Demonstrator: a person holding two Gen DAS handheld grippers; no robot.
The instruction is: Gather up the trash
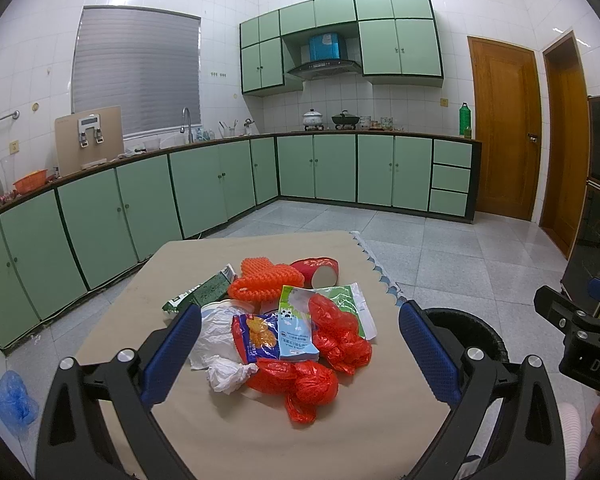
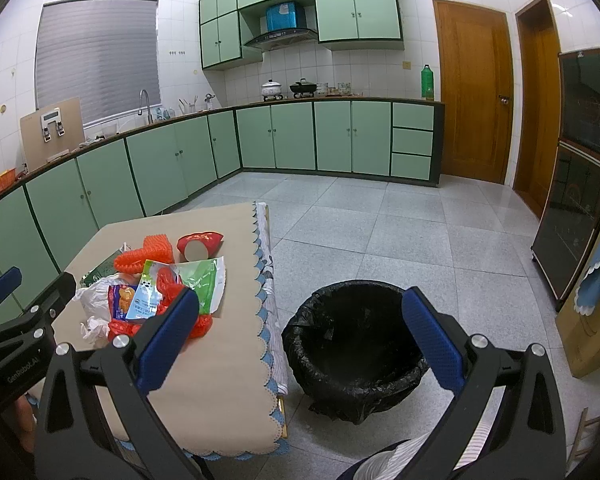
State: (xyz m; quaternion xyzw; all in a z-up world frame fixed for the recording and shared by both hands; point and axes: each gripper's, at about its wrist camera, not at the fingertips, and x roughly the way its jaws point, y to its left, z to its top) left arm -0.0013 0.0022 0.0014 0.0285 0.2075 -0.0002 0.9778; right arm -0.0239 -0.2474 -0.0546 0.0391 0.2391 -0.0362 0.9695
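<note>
A pile of trash lies on a small beige-topped table [image 1: 260,432]: red plastic bags [image 1: 332,344], a white plastic bag [image 1: 216,344], a blue-and-white carton [image 1: 296,332], an orange snack packet [image 1: 260,336], an orange foam net [image 1: 264,284], a green wrapper [image 1: 200,292] and a red paper cup [image 1: 320,272]. My left gripper [image 1: 300,348] is open, held above the table with the pile between its fingers. My right gripper [image 2: 300,336] is open and empty, above the gap between the table [image 2: 220,360] and a black-lined trash bin [image 2: 356,348] on the floor.
The bin also shows at the table's right edge in the left wrist view [image 1: 468,328]. Green cabinets [image 1: 204,184] line the far walls. A dark glass cabinet [image 2: 572,208] and a cardboard box [image 2: 588,320] stand right. A blue bag [image 1: 12,400] lies on the floor.
</note>
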